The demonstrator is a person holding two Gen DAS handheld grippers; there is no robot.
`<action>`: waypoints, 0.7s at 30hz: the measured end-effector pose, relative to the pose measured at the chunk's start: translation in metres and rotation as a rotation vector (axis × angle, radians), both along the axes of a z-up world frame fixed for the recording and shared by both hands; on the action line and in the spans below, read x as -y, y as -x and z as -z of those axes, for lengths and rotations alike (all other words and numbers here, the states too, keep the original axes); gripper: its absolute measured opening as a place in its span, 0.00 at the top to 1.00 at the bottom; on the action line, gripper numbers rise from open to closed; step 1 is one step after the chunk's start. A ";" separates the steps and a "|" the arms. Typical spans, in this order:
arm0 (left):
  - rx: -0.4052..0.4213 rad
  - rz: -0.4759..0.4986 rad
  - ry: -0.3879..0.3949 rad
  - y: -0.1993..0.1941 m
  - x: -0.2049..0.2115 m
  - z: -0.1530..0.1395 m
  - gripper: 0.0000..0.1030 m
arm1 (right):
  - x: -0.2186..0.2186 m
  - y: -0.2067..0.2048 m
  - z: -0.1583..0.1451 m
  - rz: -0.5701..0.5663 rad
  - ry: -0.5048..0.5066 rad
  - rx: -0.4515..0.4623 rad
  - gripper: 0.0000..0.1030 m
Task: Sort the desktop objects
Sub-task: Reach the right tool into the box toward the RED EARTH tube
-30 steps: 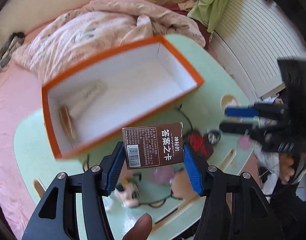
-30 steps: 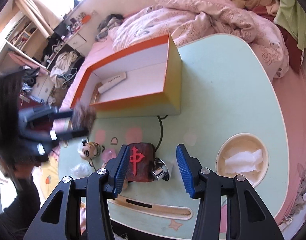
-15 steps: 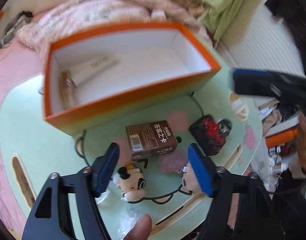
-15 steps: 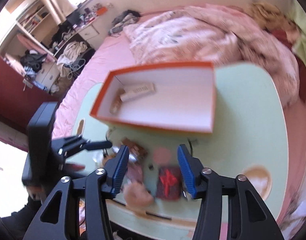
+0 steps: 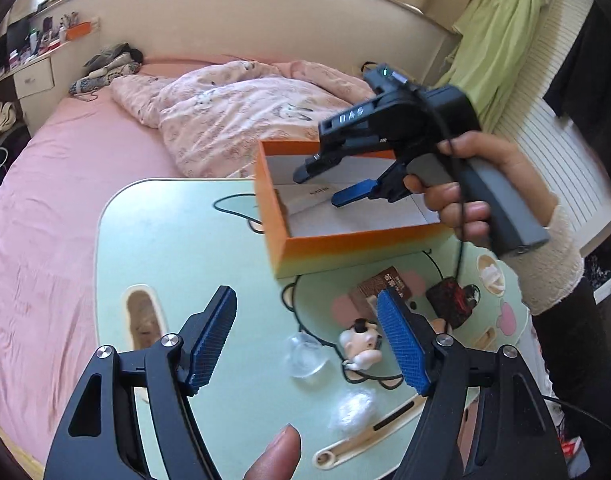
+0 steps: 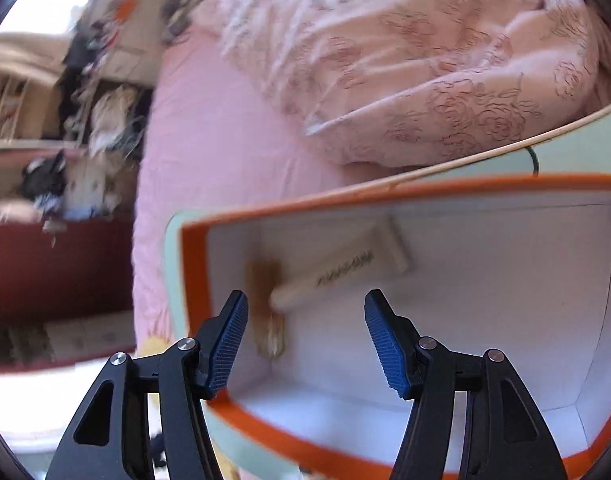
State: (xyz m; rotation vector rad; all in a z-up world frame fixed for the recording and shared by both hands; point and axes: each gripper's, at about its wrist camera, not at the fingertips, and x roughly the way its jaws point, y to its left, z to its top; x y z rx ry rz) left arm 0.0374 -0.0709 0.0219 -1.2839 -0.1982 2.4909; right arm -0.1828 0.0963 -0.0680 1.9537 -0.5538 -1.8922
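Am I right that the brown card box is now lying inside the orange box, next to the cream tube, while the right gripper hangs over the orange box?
Not quite. The brown card box lies on the green table, in front of the orange box, as the left wrist view shows. The rest holds: the cream tube is inside, and the right gripper hangs over the orange box, its fingers closing on nothing.

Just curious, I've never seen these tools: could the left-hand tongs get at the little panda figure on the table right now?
Probably yes. The left tongs stand open and empty, and the panda figure lies in the open just ahead of them on the table.
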 end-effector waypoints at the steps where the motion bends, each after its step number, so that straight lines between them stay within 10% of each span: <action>1: 0.000 -0.001 -0.009 0.000 0.004 0.001 0.29 | 0.001 0.003 0.003 0.006 -0.017 0.012 0.69; 6: 0.004 0.021 -0.049 -0.002 0.015 0.005 0.29 | -0.010 0.000 0.007 0.012 -0.053 0.068 0.77; 13: 0.021 0.039 -0.079 -0.001 0.017 0.015 0.29 | -0.038 -0.002 -0.001 0.211 0.059 0.101 0.58; 21: 0.021 0.051 -0.103 -0.008 0.019 0.015 0.29 | -0.033 0.005 -0.001 0.195 -0.115 0.118 0.55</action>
